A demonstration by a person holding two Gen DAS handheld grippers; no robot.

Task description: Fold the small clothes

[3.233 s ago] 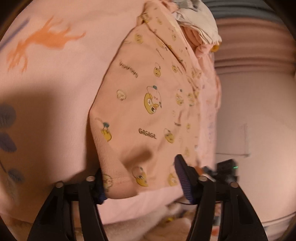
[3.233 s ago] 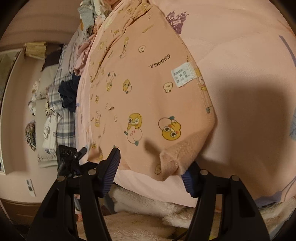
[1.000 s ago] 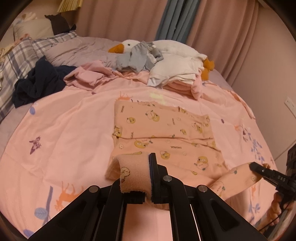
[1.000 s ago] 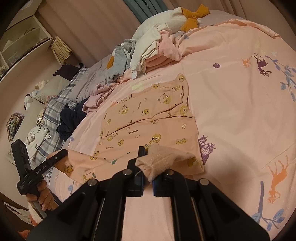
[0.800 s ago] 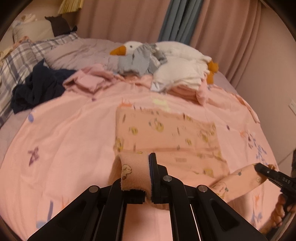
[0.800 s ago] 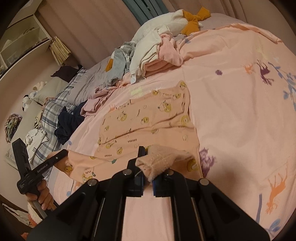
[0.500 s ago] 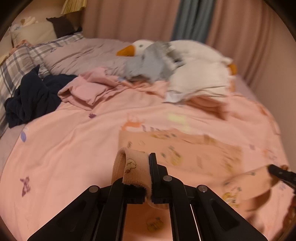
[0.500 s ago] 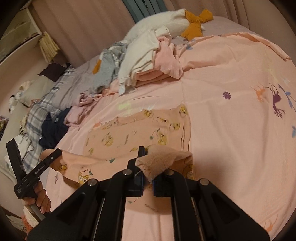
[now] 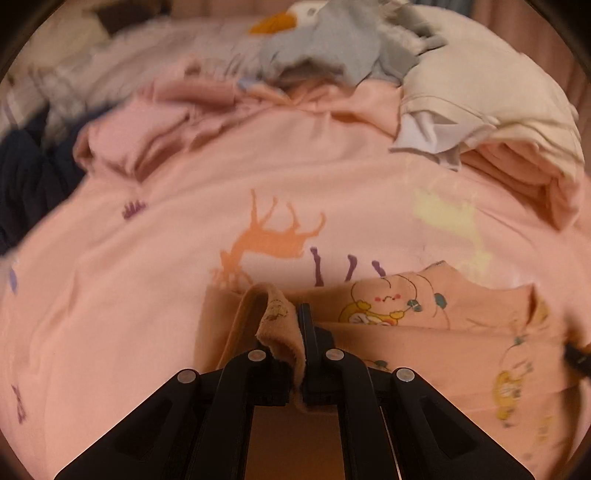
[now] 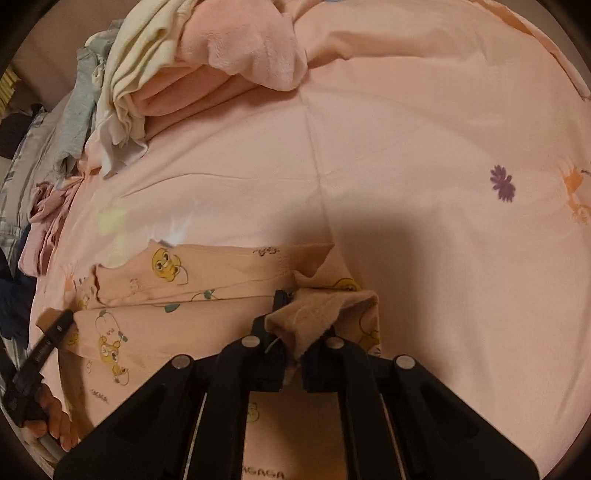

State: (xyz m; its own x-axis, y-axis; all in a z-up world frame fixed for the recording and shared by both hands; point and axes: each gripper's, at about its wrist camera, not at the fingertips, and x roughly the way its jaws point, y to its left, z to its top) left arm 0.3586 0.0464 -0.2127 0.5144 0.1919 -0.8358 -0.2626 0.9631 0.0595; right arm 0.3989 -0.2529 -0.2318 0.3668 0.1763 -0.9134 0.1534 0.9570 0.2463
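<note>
Change since a second ago: both grippers have carried the garment's near corners forward over its far half; the bed surface now fills both views.
Left gripper (image 9: 301, 332): jaws fully closed, pinching a fleecy corner of the peach cartoon-print baby garment (image 9: 424, 332).
Right gripper (image 10: 291, 321): jaws fully closed, clamped on the garment's other corner (image 10: 317, 314), fleece side showing.
Garment position: doubled over itself on the pink animal-print bed sheet (image 9: 147, 277), far edge flat on the sheet.
Left view only: orange beak of a white plush goose (image 9: 273, 22) beneath a grey garment (image 9: 332, 40); dark navy cloth (image 9: 26, 173) at left edge.
Right view only: left gripper's black finger (image 10: 51, 332) and the hand (image 10: 51, 410) gripping it, at lower left.
Surroundings: cream and pink folded clothes pile (image 10: 192, 59) beyond the garment, well apart from it.
</note>
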